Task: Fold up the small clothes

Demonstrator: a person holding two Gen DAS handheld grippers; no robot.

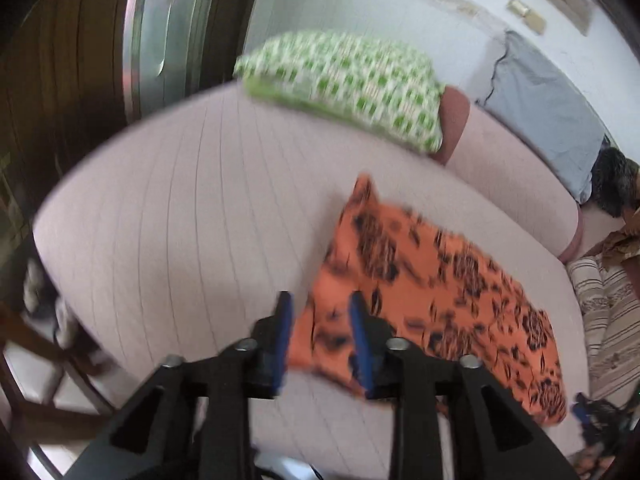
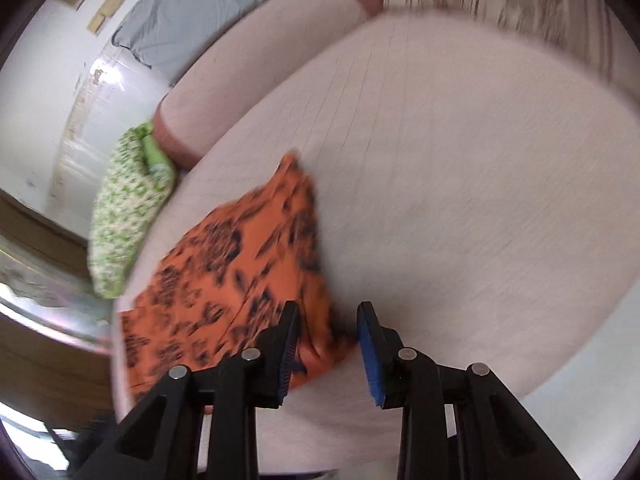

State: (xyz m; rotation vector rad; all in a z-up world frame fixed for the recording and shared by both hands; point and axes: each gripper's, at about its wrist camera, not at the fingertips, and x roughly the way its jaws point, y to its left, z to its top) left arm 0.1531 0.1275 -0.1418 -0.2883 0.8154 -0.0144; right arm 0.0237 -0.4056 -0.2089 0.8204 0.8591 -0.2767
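An orange garment with a black flower print (image 1: 432,296) lies folded on a pale pink bed (image 1: 192,200). My left gripper (image 1: 320,308) is open, its jaws standing apart over the garment's near left corner, nothing held. In the right wrist view the same garment (image 2: 224,272) lies to the left on the bed (image 2: 460,180). My right gripper (image 2: 328,316) is open above the garment's near right corner, with cloth showing between the jaws but not clamped. Both views are motion-blurred.
A green-and-white patterned pillow (image 1: 352,80) lies at the far end of the bed, also in the right wrist view (image 2: 128,208). A pink bolster (image 1: 512,168) runs along the wall side. A striped cushion (image 1: 612,312) lies at the right. A wooden door (image 1: 60,80) stands at left.
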